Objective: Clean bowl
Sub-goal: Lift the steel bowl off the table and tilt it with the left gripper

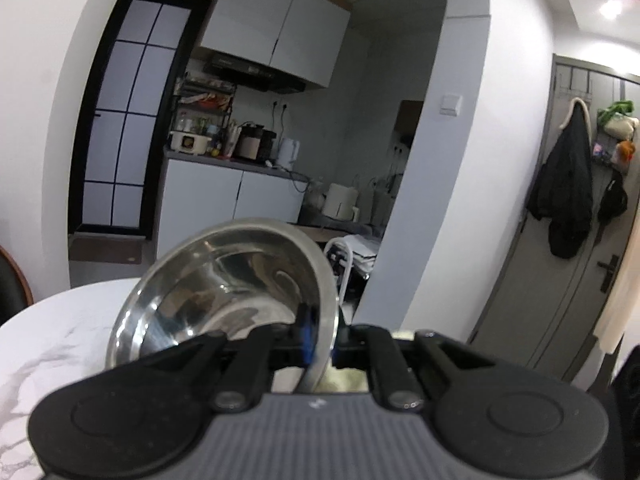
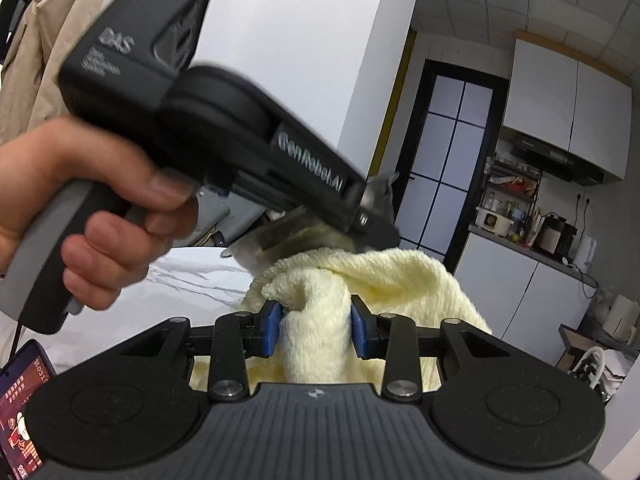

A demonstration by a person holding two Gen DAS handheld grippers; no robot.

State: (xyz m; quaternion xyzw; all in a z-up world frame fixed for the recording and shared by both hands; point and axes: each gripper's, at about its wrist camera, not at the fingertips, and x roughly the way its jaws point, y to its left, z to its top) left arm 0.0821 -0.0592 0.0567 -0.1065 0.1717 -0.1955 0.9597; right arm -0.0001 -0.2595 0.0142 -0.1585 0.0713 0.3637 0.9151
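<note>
A shiny steel bowl (image 1: pixel 224 292) is held tilted on edge above the white marble table (image 1: pixel 52 332), its inside facing the left wrist camera. My left gripper (image 1: pixel 322 340) is shut on the bowl's rim at the right side. In the right wrist view my right gripper (image 2: pixel 316 324) is shut on a bunched pale yellow towel (image 2: pixel 384 276). The towel lies against the outside of the bowl (image 2: pixel 272 240), which is mostly hidden behind the towel and the left gripper's body (image 2: pixel 224 132), held by a hand (image 2: pixel 100 216).
A kitchen alcove with white cabinets (image 1: pixel 224 196) and appliances lies ahead. A grey door with hanging coats (image 1: pixel 568 196) is at the right. A phone (image 2: pixel 20 408) lies at the lower left in the right wrist view. A beige coat (image 2: pixel 52 40) hangs at upper left.
</note>
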